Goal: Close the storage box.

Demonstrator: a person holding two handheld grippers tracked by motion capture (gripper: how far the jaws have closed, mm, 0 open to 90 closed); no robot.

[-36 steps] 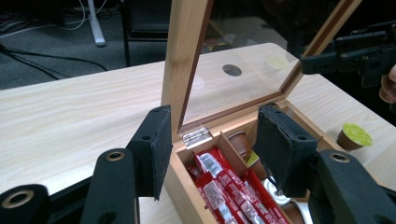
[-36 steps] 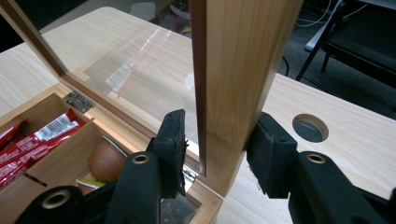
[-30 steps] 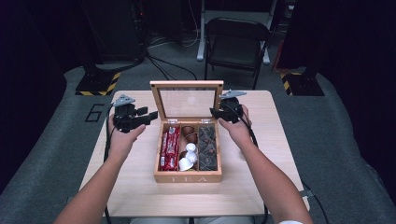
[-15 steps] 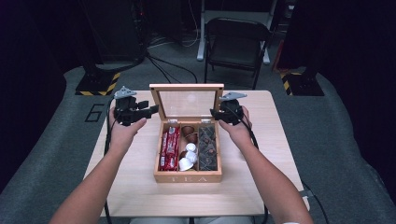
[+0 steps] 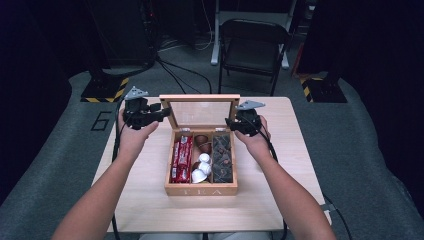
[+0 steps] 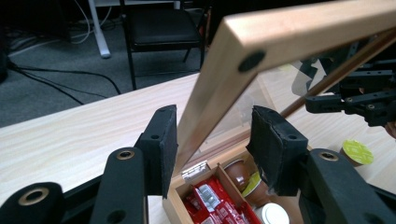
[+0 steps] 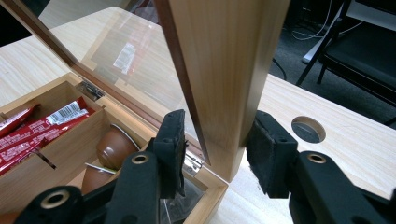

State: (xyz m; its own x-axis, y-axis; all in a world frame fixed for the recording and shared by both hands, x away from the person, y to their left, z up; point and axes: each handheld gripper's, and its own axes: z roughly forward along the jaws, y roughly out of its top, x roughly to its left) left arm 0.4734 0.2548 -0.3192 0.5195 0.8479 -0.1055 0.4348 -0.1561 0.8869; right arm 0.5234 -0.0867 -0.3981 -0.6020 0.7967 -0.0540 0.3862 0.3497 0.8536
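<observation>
A wooden tea box [image 5: 200,190] stands on the table with its glass lid [image 5: 202,112] upright. It holds red packets [image 5: 181,159], brown and white capsules [image 5: 202,161] and dark packets [image 5: 222,157]. My left gripper [image 5: 162,112] is at the lid's left edge. In the left gripper view its jaws [image 6: 210,140] have just been closing around the lid frame [image 6: 201,116]; one pad is at the wood, the other stands apart. My right gripper [image 5: 231,125] is at the lid's right edge, its pads [image 7: 217,140] pressed on both faces of the frame [image 7: 224,84].
A green-topped capsule [image 6: 357,151] lies on the table beyond the box. The table has a round hole [image 7: 308,129] near the right gripper. A folding chair [image 5: 252,42], stand bases and cables sit on the floor behind the table.
My left hand has risen a little along the lid's left edge and its jaws have narrowed. The right hand and the lid have stayed put.
</observation>
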